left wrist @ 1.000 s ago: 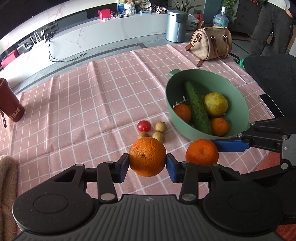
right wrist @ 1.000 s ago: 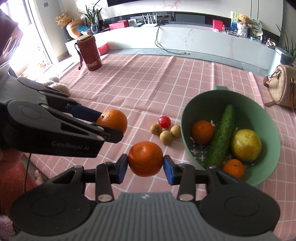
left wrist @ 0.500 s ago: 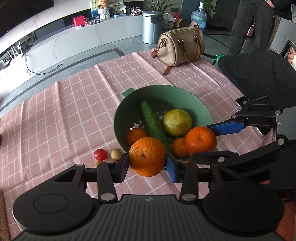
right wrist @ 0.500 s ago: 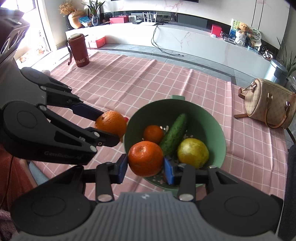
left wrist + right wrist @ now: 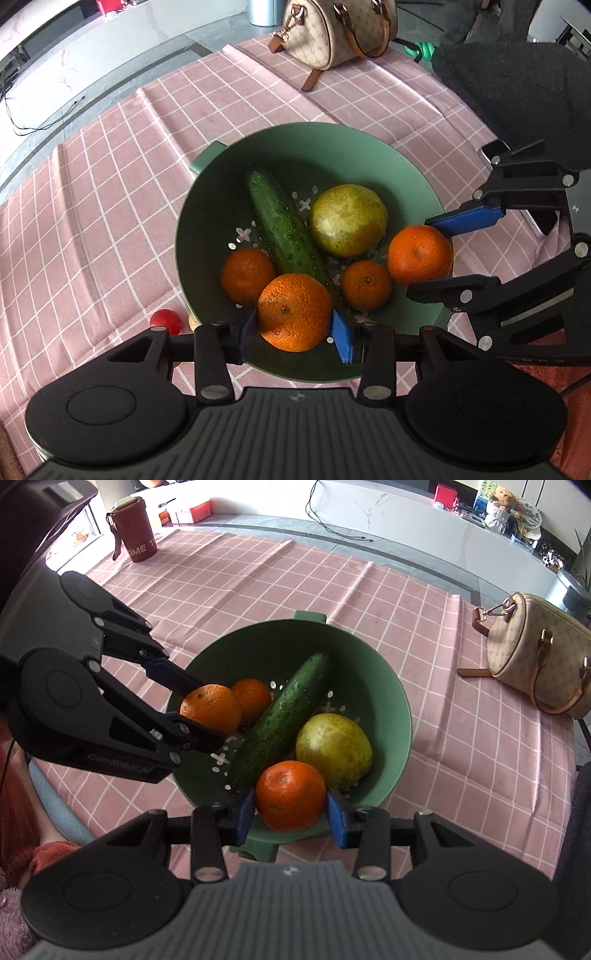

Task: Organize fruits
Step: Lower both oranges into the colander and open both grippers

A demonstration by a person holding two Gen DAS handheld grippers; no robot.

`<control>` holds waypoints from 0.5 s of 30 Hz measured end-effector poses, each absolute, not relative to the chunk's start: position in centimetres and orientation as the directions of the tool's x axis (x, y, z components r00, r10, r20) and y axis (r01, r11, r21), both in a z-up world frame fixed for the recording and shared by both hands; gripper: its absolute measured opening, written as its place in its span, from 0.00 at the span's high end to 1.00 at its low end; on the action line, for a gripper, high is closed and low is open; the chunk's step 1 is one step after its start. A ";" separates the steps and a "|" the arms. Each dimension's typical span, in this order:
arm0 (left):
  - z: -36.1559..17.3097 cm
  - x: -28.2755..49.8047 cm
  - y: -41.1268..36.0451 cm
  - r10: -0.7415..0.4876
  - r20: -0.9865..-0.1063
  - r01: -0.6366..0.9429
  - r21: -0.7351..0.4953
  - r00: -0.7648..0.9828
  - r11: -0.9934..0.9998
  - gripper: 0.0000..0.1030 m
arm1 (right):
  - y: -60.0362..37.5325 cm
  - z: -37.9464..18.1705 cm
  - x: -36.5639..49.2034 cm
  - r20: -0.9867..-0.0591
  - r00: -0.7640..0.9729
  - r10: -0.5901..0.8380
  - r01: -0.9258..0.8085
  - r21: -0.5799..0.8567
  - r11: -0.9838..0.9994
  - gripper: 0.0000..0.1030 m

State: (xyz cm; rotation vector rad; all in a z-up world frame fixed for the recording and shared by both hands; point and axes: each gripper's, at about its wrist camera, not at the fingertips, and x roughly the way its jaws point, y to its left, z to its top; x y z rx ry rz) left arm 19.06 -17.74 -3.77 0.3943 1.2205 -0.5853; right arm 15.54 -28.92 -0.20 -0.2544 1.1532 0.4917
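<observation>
Left tongs (image 5: 294, 328) clenched on a rough-skinned round orange (image 5: 294, 312), held over the near rim of the round green plastic colander bowl (image 5: 369, 155). Right tongs (image 5: 290, 812) clenched on a smoother round orange mandarin (image 5: 290, 794), likewise above the bowl's near edge. Beyond both tongs, inside the bowl: a long dark green cucumber (image 5: 284, 229), a yellow-green round pear-like fruit (image 5: 347, 219), two small mandarins (image 5: 365, 285). Left of the left tongs, on the pink checked cloth of the bench (image 5: 92, 221), a small red cherry tomato (image 5: 165, 321).

Left gripper (image 5: 207, 716) side plate — "GenRobot.AI"; red flask (image 5: 135, 535) — "TIME", cut off at its edge.
</observation>
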 end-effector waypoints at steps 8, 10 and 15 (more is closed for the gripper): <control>-5.7 19.8 -18.8 -0.110 -0.981 0.694 0.033 0.161 0.719 0.53 | -28.4 -2.0 17.7 -0.958 0.218 0.188 -0.581 0.028 0.814 0.63; -5.9 19.8 -19.1 -0.107 -0.982 0.710 0.034 0.153 0.703 0.53 | -28.1 -2.3 18.0 -0.965 0.201 0.169 -0.604 0.014 0.797 0.63; -6.5 20.0 -19.7 -0.083 -0.985 0.731 0.057 0.154 0.680 0.52 | -27.7 -3.0 18.7 -0.979 0.150 0.140 -0.645 0.010 0.764 0.62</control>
